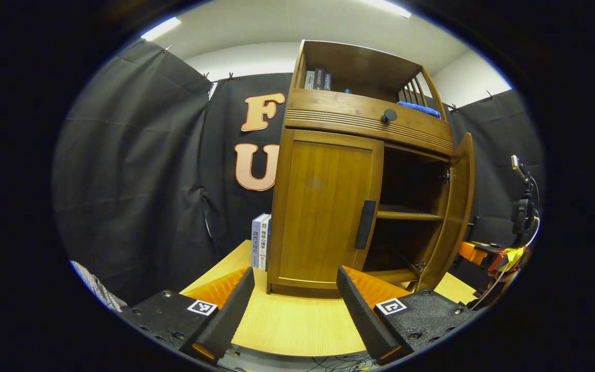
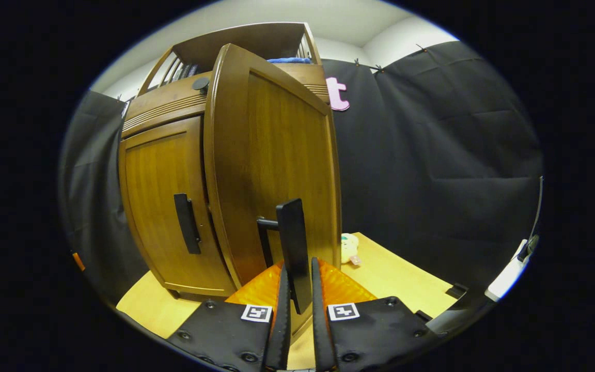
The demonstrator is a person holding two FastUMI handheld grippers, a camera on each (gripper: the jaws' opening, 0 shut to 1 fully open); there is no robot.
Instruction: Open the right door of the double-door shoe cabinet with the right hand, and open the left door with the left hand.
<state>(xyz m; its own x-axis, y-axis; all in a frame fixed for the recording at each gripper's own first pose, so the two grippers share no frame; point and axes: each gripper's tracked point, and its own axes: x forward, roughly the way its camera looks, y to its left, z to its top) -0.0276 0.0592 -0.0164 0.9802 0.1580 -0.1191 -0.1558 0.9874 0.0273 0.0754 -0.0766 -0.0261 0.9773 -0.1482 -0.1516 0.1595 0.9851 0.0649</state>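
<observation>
Right claw (image 2: 297,289) clamps the swung-out right door's handle (image 2: 293,248) — left claw (image 1: 295,305) spread wide, facing the closed left door (image 1: 323,217).

Small pale toy (image 2: 349,248), perhaps plush, half behind right door (image 2: 277,170)

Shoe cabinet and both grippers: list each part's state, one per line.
right door: swung open
right door's handle: clamped by the right gripper
left door: closed
left door's handle: untouched
left gripper: open, short of the cabinet
drawer: closed

Hand-held gripper (image 1: 295,305), black screwed housings (square coded markers), ribbed fingers (image 1: 359,310)
</observation>
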